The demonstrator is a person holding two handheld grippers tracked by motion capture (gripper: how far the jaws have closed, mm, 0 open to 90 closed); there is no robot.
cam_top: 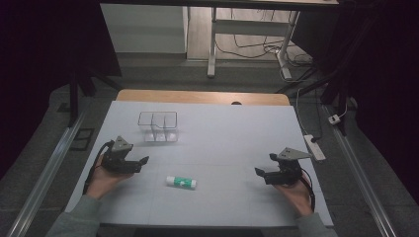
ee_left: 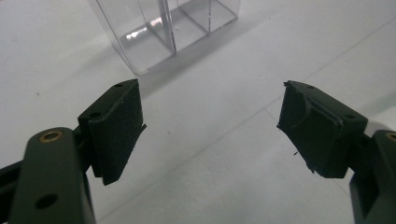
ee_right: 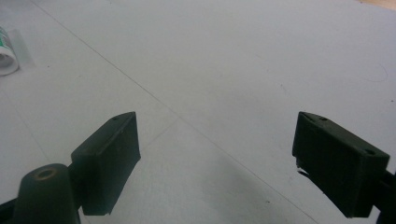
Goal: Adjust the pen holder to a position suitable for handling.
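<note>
Both empty and spread wide: left tool (cam_top: 140,162) and right tool (cam_top: 261,172), resting on the table (cam_top: 232,133). Lying between them, a glue stick (cam_top: 182,182); standing beyond the left tool, a clear box (cam_top: 158,126).

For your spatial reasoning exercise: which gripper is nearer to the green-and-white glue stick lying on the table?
Left. The left gripper sits just up and to the left of the glue stick, jaws open. The right gripper is farther off on the stick's other side, jaws also open.
</note>
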